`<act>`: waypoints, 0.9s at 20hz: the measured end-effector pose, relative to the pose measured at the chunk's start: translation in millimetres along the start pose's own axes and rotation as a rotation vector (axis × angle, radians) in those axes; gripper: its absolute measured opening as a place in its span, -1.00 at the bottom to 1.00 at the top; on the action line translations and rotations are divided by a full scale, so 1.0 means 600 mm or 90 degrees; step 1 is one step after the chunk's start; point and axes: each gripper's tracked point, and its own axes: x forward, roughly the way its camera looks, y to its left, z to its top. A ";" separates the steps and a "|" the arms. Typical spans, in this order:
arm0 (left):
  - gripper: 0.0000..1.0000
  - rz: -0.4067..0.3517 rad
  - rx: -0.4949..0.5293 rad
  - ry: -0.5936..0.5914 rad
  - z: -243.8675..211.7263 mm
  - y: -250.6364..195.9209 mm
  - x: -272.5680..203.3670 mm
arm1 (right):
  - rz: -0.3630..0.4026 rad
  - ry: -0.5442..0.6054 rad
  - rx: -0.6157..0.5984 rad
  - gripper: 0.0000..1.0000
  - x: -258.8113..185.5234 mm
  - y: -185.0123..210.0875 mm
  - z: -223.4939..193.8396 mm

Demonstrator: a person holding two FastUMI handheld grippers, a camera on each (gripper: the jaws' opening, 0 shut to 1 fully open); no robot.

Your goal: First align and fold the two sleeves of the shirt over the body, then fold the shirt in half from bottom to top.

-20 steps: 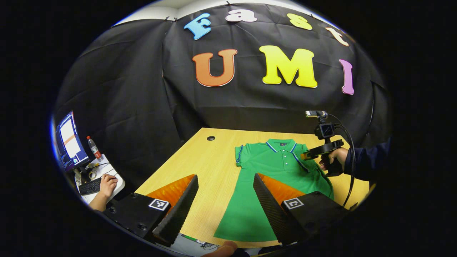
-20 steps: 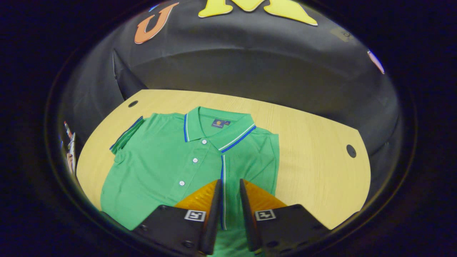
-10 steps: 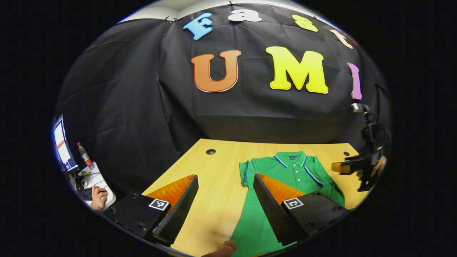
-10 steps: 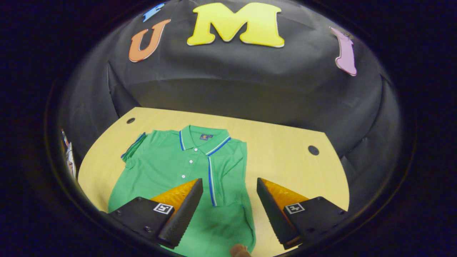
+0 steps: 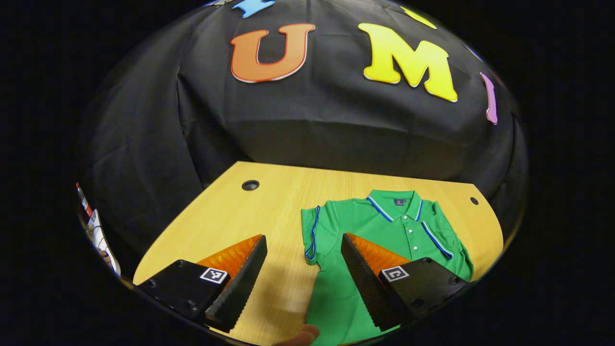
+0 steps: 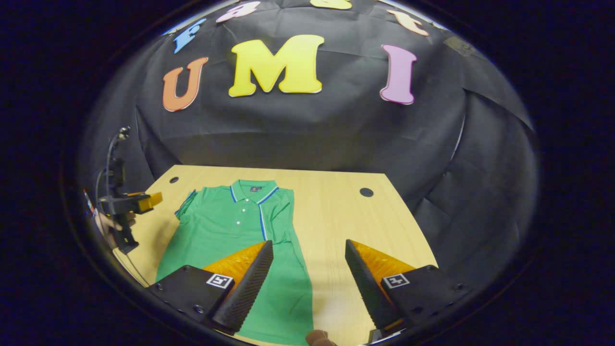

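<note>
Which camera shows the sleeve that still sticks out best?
The left gripper view: the sleeve lies close ahead, spread flat on the table, its striped edge clear. The right gripper view shows it far off and small, at the shirt's edge.

shirt (image 5: 384, 230): matt knit cloth. tabletop (image 5: 269, 211): smooth light wood-grain, slight sheen. left tongs (image 5: 303, 269) fingers (image 5: 358, 274): ridged, matt.

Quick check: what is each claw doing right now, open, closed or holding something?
Left claw: open, holding nothing, above the shirt's unfolded sleeve.
Right claw: open, holding nothing.
</note>
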 end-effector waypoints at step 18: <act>0.45 0.004 0.075 0.170 -0.061 -0.037 0.231 | 0.008 0.045 0.021 0.94 -0.110 0.091 -0.055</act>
